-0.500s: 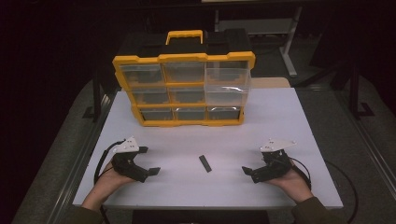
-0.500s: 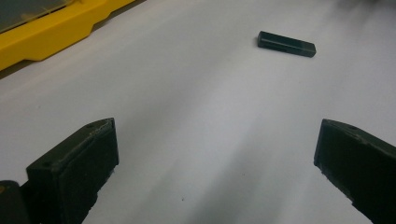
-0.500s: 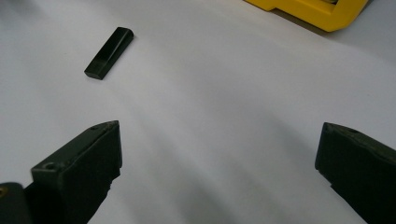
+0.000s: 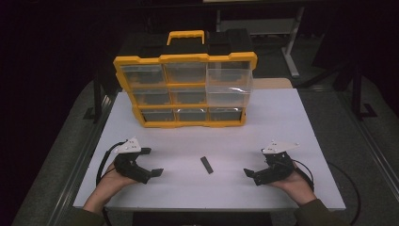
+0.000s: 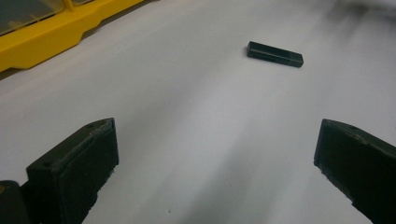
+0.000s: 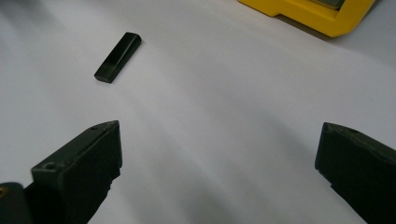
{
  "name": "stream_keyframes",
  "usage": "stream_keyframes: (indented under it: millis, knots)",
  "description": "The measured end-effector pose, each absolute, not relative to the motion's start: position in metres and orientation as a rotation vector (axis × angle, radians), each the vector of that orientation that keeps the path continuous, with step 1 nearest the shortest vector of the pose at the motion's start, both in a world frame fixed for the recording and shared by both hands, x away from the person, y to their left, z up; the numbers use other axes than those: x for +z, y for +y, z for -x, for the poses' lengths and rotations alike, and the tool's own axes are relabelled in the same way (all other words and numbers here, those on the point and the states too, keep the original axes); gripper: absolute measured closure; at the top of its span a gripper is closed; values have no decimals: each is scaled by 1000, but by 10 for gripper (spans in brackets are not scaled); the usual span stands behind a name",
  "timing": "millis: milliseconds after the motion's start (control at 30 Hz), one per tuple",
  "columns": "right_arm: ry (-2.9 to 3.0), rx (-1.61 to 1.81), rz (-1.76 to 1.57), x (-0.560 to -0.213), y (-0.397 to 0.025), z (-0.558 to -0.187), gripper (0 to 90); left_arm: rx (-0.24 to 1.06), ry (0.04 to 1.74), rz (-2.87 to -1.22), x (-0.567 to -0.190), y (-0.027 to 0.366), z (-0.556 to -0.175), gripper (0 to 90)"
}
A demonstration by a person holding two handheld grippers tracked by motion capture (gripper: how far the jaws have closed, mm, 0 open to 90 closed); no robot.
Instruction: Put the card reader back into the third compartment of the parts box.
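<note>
Table (image 4: 301, 122): white top; wide bare area between organizer and near edge, free on all sides of the stick.
Black stick (image 4: 206, 165): one, flat on the table, midway between the grippers, well apart from both; also in the left gripper view (image 5: 274, 53) and right gripper view (image 6: 118, 57).
Left gripper (image 4: 151, 161): near the front-left edge, jaws spread wide, holding nothing.
Right gripper (image 4: 254, 175): near the front-right edge, jaws spread wide, holding nothing.
Organizer (image 4: 184, 89): one yellow case with handle, at the far side; nine clear drawers, upper right one pulled out.
Change from earlier frame: none apparent; grippers and stick in the same places.
Count: two grippers, one stick, one organizer.
</note>
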State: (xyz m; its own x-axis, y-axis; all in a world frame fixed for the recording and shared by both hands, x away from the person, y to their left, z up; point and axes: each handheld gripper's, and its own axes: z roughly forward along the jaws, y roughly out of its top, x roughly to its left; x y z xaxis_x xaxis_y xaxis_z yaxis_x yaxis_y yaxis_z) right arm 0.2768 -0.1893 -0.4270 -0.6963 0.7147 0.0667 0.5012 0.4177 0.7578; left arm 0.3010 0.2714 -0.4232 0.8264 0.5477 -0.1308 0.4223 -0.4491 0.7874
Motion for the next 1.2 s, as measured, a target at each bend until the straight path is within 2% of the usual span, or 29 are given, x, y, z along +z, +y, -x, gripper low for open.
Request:
stream_keyframes:
  millis: [1200]
  knots:
    - [2393, 1181, -1059, -425, -189, -276, 2, 101, 683, -2064, -416, 245, -306, 0]
